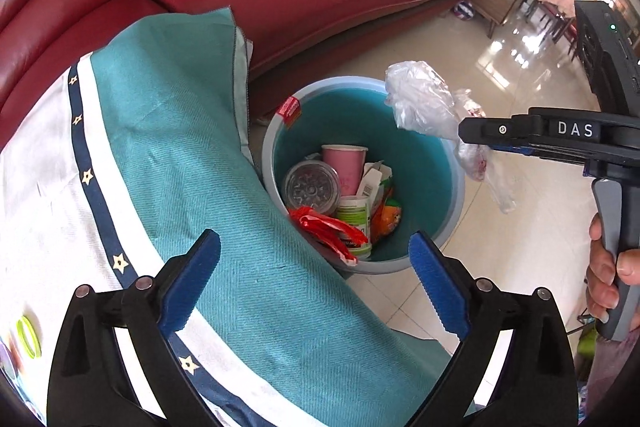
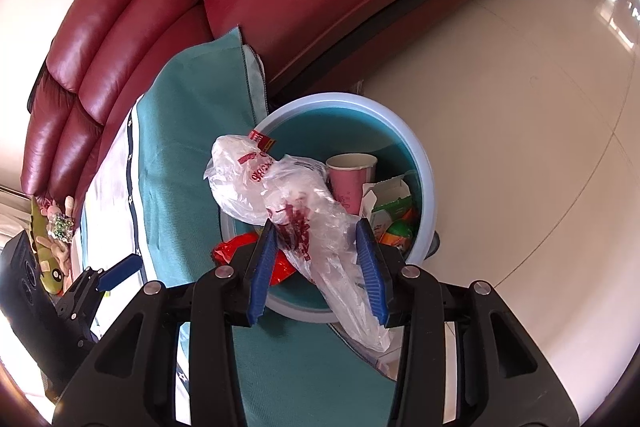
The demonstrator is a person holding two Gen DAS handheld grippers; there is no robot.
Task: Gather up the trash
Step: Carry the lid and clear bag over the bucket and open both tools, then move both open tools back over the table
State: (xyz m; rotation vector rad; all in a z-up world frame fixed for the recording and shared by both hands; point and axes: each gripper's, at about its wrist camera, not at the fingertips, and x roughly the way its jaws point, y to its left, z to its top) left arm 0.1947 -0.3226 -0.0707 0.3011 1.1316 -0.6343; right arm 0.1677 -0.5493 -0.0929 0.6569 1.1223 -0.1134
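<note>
Item 1: crumpled clear plastic bag (image 2: 304, 223), pinched between right gripper (image 2: 318, 227) pads, hanging above blue trash bin (image 2: 424, 163). Left gripper (image 1: 316, 247): jaws spread wide, empty, near bin rim.

Red print on the plastic bag (image 2: 296, 211) is crumpled, unreadable
</note>
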